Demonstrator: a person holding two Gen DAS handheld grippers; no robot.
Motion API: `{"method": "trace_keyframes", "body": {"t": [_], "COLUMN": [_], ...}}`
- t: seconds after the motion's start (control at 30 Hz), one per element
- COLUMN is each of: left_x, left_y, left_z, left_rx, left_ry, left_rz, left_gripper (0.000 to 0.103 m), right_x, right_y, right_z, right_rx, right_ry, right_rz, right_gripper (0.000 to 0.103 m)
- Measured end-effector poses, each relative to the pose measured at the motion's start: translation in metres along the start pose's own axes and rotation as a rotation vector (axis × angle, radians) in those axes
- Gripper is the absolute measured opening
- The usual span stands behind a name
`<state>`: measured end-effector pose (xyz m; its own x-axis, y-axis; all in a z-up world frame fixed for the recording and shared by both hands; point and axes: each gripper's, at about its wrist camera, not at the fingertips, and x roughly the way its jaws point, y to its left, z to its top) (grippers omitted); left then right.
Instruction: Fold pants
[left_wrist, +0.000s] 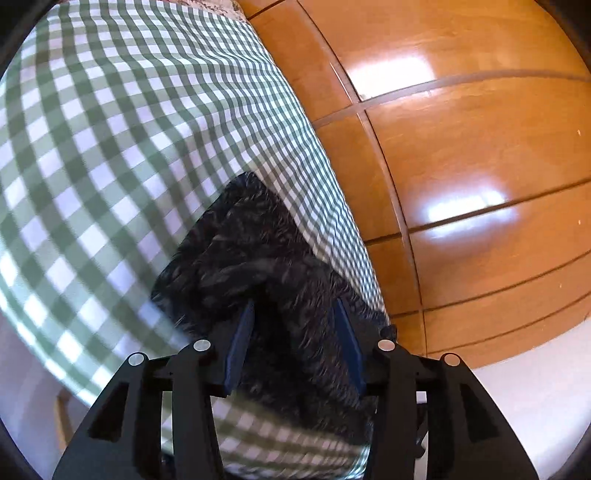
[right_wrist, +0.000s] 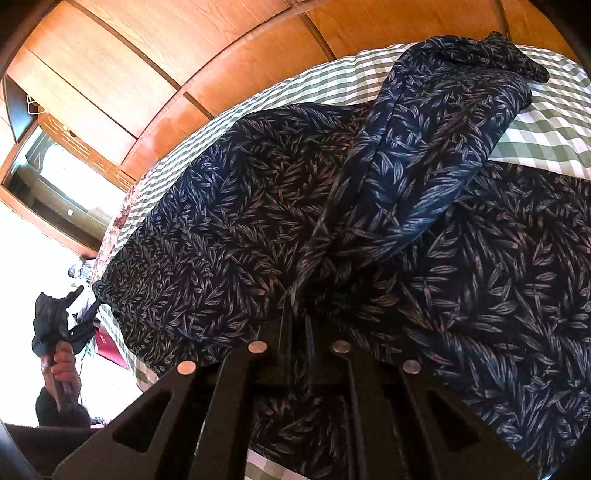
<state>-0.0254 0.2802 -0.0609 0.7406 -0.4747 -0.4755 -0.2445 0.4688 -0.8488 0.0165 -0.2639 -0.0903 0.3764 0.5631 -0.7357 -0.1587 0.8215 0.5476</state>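
Note:
Dark navy pants (right_wrist: 229, 206) with a leaf print lie spread on a bed with a green-and-white checked sheet (right_wrist: 546, 136). One leg (right_wrist: 424, 158) is folded over the rest and rises in a ridge toward the far edge. My right gripper (right_wrist: 297, 319) is shut on a pinch of this fabric at the near end of that ridge. In the left wrist view an end of the pants (left_wrist: 251, 236) lies at the bed's edge. My left gripper (left_wrist: 295, 314) is open, its blue pads (left_wrist: 240, 347) apart with fabric lying loose between them. A hand (right_wrist: 62, 369) holds that left gripper (right_wrist: 88, 297).
A wooden wardrobe (left_wrist: 461, 147) with glossy panels stands close beside the bed. The checked sheet (left_wrist: 110, 147) stretches off to the left. A mirror or window frame (right_wrist: 55, 173) and a red item (right_wrist: 110, 350) are beyond the bed's left end.

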Motion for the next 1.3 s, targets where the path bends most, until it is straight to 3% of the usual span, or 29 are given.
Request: {"method": "trace_keyframes", "body": {"t": [0.07, 0.13, 0.17, 0.2, 0.27, 0.37, 0.43, 0.53, 0.7, 0.87, 1.03, 1.07, 1.13, 1.17, 1.3], "left_x": [0.008, 0.016, 0.020, 0.023, 0.025, 0.018, 0.007, 0.003, 0.024, 0.030, 0.032, 0.029, 0.018, 0.009, -0.019], "left_y": [-0.003, -0.006, -0.009, -0.016, -0.039, -0.077, -0.100, -0.093, -0.018, -0.012, -0.006, -0.007, -0.007, -0.006, -0.012], "left_z": [0.005, 0.011, 0.014, 0.017, 0.025, 0.033, 0.028, 0.018, -0.003, -0.013, -0.012, -0.014, -0.013, -0.011, -0.004], "left_rx": [-0.029, -0.029, -0.010, 0.028, 0.126, 0.262, 0.382, 0.462, 0.375, 0.398, 0.336, 0.337, 0.325, 0.323, 0.329], "left_ry": [-0.006, -0.015, -0.017, -0.028, -0.065, -0.134, -0.164, -0.134, 0.010, 0.028, 0.055, 0.061, 0.052, 0.030, -0.079], "left_rz": [-0.005, 0.048, 0.075, 0.111, 0.160, 0.100, 0.067, 0.130, 0.323, 0.354, 0.345, 0.349, 0.363, 0.384, 0.445], "left_gripper": [0.044, 0.043, 0.031, 0.010, 0.008, 0.007, 0.007, 0.007, 0.007, 0.007, 0.009, 0.010, 0.026, 0.036, 0.038], "right_x": [0.000, -0.002, -0.002, -0.004, -0.013, -0.044, -0.065, -0.081, -0.038, -0.017, -0.019, -0.022, -0.033, -0.045, -0.091], "right_y": [0.000, 0.001, 0.003, 0.004, 0.009, 0.021, 0.029, 0.034, 0.028, 0.012, 0.020, 0.022, 0.019, 0.015, -0.020], "right_z": [0.000, 0.002, 0.003, 0.005, 0.012, 0.022, 0.023, 0.008, -0.037, -0.047, -0.047, -0.046, -0.038, -0.034, 0.003], "right_rx": [-0.004, -0.008, -0.011, -0.012, -0.012, -0.036, -0.068, -0.109, -0.145, -0.100, -0.136, -0.158, -0.175, -0.175, -0.086], "right_ry": [-0.003, -0.005, -0.006, -0.011, -0.040, -0.125, -0.164, -0.155, 0.022, 0.054, 0.082, 0.100, 0.115, 0.095, -0.053], "right_rz": [-0.001, -0.001, -0.002, -0.003, 0.012, 0.044, 0.055, 0.077, -0.005, -0.021, -0.023, -0.015, 0.002, -0.007, -0.103], "right_gripper": [0.005, 0.005, 0.005, 0.005, 0.005, 0.004, 0.004, 0.004, 0.004, 0.004, 0.005, 0.006, 0.021, 0.041, 0.044]}}
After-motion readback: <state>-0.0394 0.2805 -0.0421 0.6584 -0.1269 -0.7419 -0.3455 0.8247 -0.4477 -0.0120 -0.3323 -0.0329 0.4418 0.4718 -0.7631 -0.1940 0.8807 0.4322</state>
